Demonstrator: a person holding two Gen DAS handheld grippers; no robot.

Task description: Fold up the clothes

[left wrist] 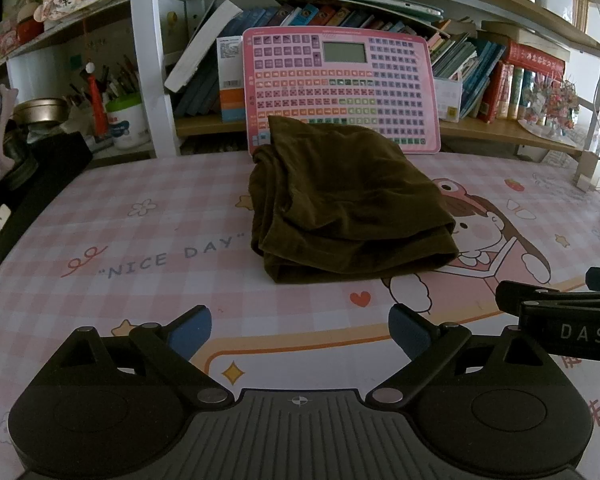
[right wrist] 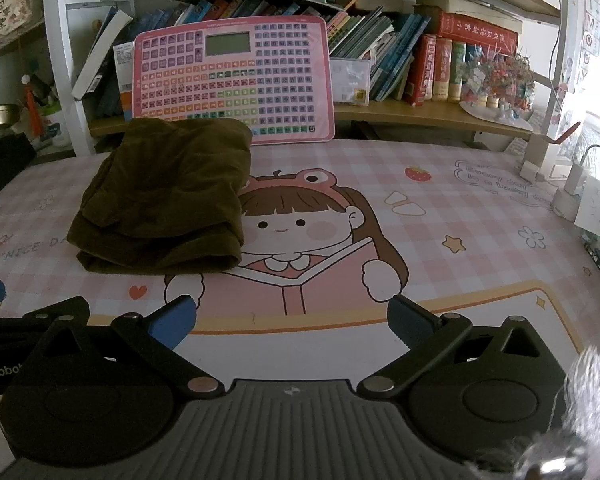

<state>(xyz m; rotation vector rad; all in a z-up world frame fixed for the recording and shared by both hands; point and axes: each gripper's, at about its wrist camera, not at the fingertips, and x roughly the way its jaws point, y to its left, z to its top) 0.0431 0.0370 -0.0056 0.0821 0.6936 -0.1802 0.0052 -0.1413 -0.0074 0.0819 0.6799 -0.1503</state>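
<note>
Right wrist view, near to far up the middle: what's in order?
right gripper, jaws open → book-reading girl printed on the desk mat → pink learning tablet leaning on the shelf → row of books

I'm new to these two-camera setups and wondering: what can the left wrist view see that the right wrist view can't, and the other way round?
Only the left wrist view shows the full "NICE DAY" lettering and the pen cup. Only the right wrist view shows the whole cartoon girl, the strawberry print and the white charger. Both show the folded brown garment, the pink keyboard toy and open fingers, holding nothing.
</note>
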